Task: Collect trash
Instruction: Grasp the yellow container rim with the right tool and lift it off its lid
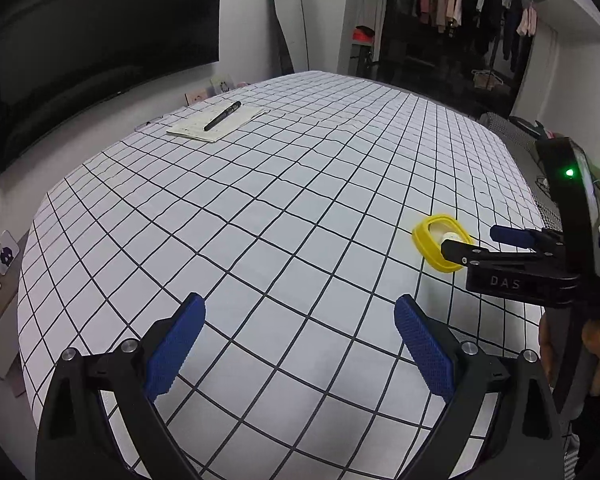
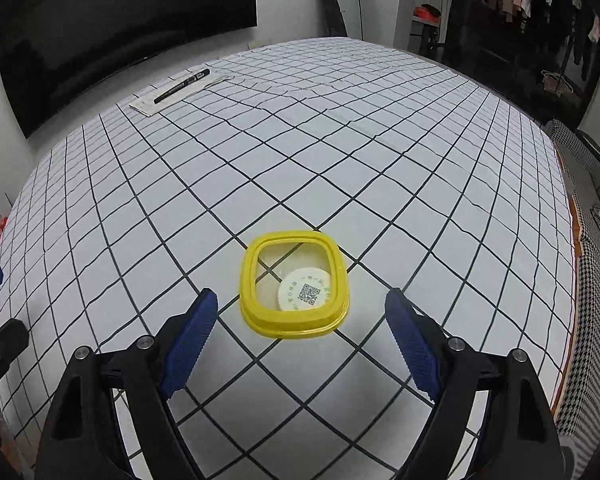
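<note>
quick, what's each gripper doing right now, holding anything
Left gripper: open, holding nothing, over bare checked cloth.
Right gripper: open, holding nothing; the yellow-rimmed lid lies just ahead of its jaws, untouched.

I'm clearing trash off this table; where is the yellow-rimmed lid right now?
The yellow-rimmed lid lies on the checked tablecloth just ahead of the open right gripper, far from the pen.

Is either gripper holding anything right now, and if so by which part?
Nothing is held. The right gripper stands open around the yellow-rimmed clear plastic lid, not touching it. The left gripper is open over bare checked cloth.
</note>
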`<state>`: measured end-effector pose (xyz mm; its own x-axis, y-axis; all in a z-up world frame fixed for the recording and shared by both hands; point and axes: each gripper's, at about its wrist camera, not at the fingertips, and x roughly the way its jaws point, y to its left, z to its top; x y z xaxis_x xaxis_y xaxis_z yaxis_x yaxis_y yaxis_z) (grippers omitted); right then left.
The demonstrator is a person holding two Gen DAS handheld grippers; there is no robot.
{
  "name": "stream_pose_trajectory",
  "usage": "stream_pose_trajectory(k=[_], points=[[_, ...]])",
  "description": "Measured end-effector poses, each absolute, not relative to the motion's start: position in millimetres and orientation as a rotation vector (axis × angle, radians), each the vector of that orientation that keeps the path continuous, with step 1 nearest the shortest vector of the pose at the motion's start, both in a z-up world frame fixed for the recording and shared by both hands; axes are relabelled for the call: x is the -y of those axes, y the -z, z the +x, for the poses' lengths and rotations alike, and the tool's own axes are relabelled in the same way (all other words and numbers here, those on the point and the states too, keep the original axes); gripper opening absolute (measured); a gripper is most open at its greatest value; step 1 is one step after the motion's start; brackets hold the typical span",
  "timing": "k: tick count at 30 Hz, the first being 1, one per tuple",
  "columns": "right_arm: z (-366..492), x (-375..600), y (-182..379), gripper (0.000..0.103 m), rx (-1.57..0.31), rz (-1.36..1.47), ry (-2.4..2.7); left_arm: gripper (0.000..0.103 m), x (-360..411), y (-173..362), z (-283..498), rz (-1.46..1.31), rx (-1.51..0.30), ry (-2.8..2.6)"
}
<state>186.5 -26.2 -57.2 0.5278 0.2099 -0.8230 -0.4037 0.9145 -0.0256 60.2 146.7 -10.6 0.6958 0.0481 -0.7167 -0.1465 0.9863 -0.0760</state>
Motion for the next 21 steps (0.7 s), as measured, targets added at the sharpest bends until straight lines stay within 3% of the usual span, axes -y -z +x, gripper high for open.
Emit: stream_pose_trajectory(k=[14, 17, 21], points=[[213, 16, 80, 0.081, -1.022, -0.225, -0.353, 0.094, -152, 20, 65, -0.148, -0.815, -0.089], [214, 14, 80, 0.069, -1.019, -0.232, -0.362, 0.094, -150, 19, 67, -0.146, -0.816, -0.084], [208, 11, 77, 0.068, -1.005, -0.251, -0.366, 0.094, -146, 19, 68, -0.135, -0.816, -0.082]])
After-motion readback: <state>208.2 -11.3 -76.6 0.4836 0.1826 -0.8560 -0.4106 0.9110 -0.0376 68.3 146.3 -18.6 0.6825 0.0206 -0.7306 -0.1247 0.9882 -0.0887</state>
